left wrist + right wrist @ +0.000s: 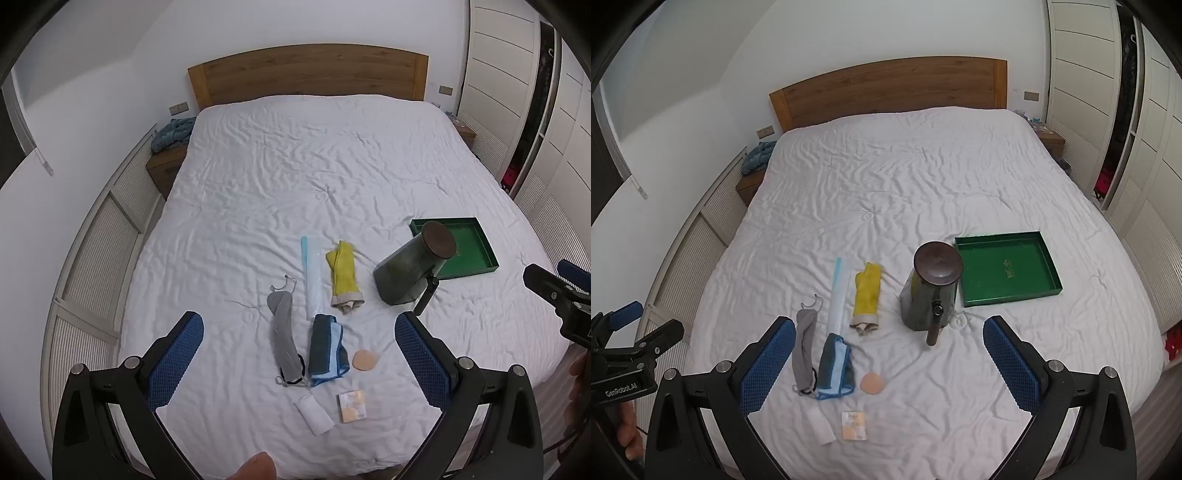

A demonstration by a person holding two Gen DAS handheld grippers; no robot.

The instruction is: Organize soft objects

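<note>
Left of one shallow green tray [1008,295] on the rumpled white bed lie one yellow rubber glove [866,297], one grey mask [804,350] and one folded blue cloth [833,365], while both the left gripper [299,354] and the right gripper [889,354] hang wide apart, holding nothing

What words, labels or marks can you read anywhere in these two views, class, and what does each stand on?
"GenRobot.AI": white letters on the black body of the left gripper, seen in the right wrist view.
Gold marks on the floor of the flat green rectangular tray: too small to read.
Print on the small square beige packet: blurred, unreadable.
No other text shows.
</note>
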